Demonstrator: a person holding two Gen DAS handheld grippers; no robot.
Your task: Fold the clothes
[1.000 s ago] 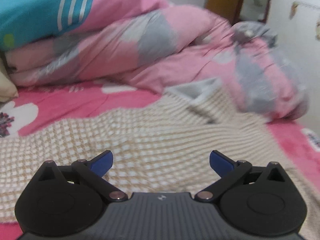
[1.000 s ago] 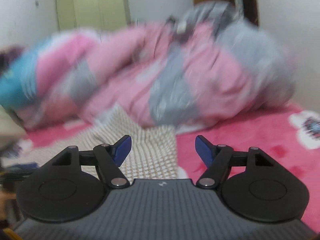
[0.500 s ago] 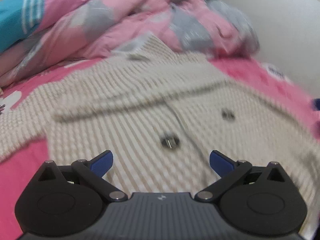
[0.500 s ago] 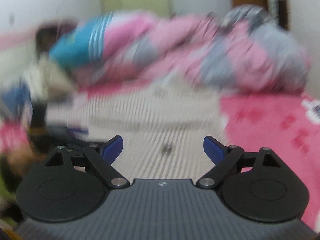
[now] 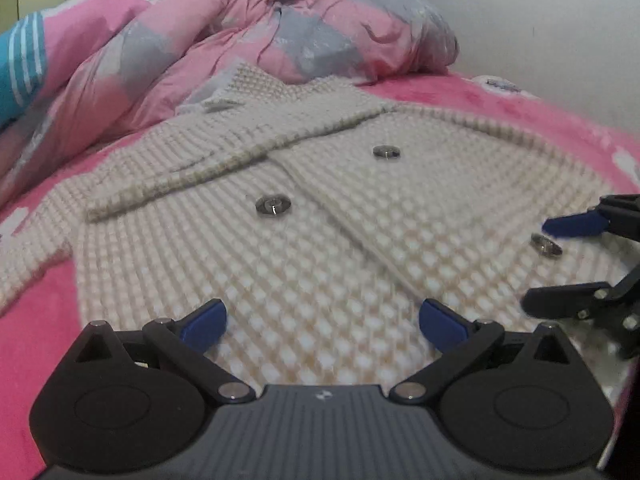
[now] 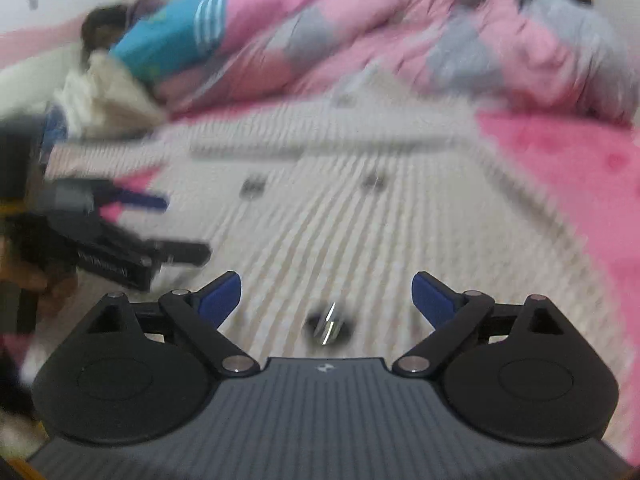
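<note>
A heaped pink-and-grey quilt (image 5: 248,52) blocked the far side; bare pink bedsheet (image 6: 572,168) lay open right of the cream waffle-knit cardigan (image 5: 320,248).

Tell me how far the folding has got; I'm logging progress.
Barely begun. Done: the cream waffle-knit cardigan lies spread flat, front up, on the pink bedsheet, one sleeve lying across its chest. In hand: nothing; the left tongs and right tongs hover open above its lower part. Left: every remaining fold.
</note>
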